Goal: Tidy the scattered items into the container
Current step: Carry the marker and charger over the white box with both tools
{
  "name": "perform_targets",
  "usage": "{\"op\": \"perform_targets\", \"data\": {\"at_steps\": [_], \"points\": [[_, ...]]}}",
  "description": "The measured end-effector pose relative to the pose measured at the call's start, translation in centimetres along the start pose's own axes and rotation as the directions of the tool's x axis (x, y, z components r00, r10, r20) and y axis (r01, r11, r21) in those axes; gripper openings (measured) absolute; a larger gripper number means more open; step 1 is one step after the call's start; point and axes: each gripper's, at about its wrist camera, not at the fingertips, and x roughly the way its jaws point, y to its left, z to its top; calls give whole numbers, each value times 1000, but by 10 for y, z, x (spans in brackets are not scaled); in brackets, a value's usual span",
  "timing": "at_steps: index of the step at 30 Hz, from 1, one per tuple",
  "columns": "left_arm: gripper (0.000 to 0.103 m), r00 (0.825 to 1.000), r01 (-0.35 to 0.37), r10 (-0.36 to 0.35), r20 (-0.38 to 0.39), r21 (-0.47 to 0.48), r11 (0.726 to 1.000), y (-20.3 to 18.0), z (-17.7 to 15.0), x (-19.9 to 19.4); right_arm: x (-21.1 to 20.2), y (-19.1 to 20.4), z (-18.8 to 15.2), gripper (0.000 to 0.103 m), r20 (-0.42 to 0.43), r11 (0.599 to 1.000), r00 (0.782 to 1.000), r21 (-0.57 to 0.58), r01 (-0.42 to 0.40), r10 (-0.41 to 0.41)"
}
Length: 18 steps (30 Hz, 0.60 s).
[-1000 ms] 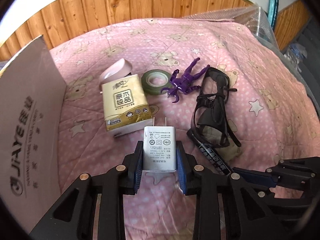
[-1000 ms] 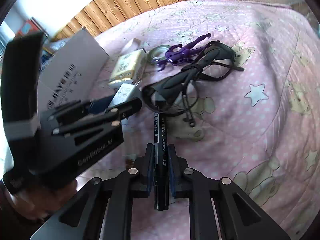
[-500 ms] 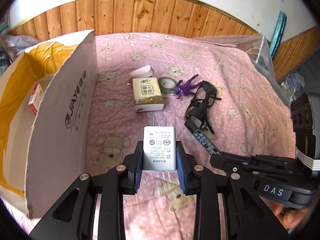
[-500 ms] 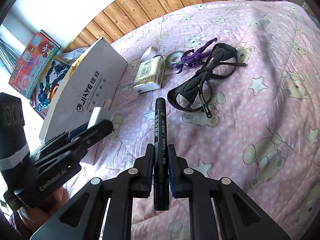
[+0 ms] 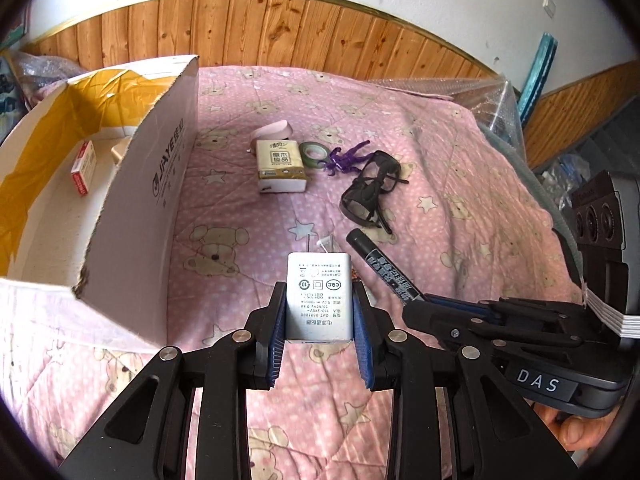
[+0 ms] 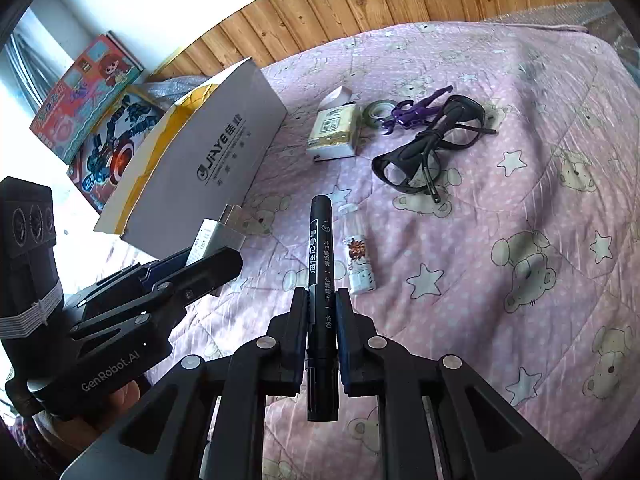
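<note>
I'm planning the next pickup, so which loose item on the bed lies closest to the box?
The tissue pack. It lies nearer the cardboard box than the tape roll, purple toy or glasses.

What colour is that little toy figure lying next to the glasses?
Purple. The toy figure shows best in the right wrist view, lying between the tape roll and the black glasses.

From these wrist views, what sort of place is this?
Most likely a home bedroom: the items lie on a pink bear-print quilt, wood-panelled wall runs behind it, and children's toy boxes lean by the cardboard box.
</note>
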Motion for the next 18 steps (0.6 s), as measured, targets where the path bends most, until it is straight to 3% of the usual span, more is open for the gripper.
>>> {"op": "perform_targets", "data": {"at_steps": [10,18], "points": [[31,996,61,-58,72,-34,998,5,-3,-37,-23,32,-21,14,-4,998,1000,-70,-8,7],[31,988,81,-71,139,-68,994,20,2,-67,-38,67,-16,14,24,990,1000,-140,-13,17]]}}
